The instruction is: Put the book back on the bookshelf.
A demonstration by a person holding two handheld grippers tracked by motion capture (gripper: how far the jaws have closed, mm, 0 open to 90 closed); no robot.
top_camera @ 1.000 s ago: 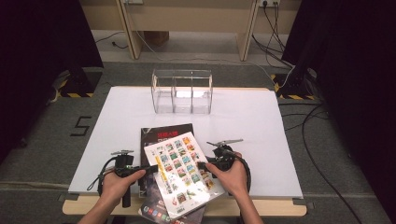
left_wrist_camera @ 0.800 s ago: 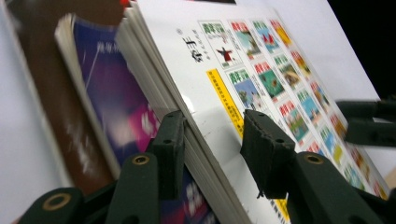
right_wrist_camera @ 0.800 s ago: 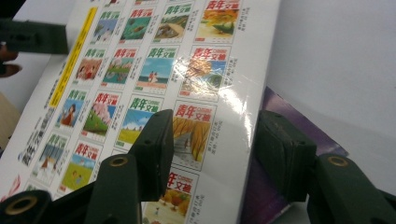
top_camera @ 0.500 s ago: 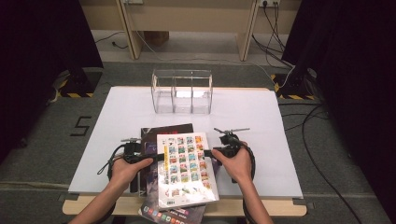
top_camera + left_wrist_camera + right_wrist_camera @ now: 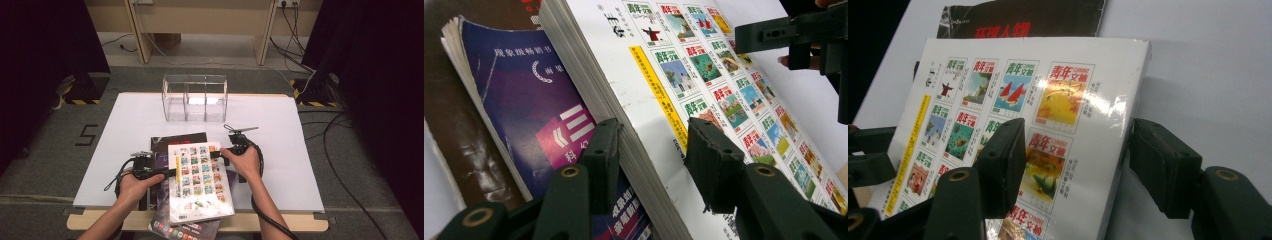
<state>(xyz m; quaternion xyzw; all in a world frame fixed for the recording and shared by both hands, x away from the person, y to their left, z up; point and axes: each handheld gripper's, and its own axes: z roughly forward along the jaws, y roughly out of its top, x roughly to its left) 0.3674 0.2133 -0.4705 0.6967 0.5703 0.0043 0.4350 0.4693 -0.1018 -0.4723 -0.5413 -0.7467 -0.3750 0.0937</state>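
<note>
A thick white book (image 5: 200, 182) with a grid of small cover pictures lies on top of a stack near the table's front edge. My left gripper (image 5: 172, 173) has its jaws above and below the book's left edge (image 5: 651, 130), one pad on the cover (image 5: 714, 165), the other under the pages. My right gripper (image 5: 219, 154) clamps the far right edge (image 5: 1078, 130) near the corner, which sits slightly off the table. Under the book are a purple magazine (image 5: 524, 110) and a dark book (image 5: 177, 142).
A clear three-compartment organiser (image 5: 195, 97) stands at the back middle of the white table (image 5: 270, 130). A colourful magazine (image 5: 185, 230) sticks out over the front edge below the stack. Cables trail from both grippers.
The white book has turned clockwise from a slant to square with the table. The right hand moved away from the front edge with it; the left hand barely shifted.
</note>
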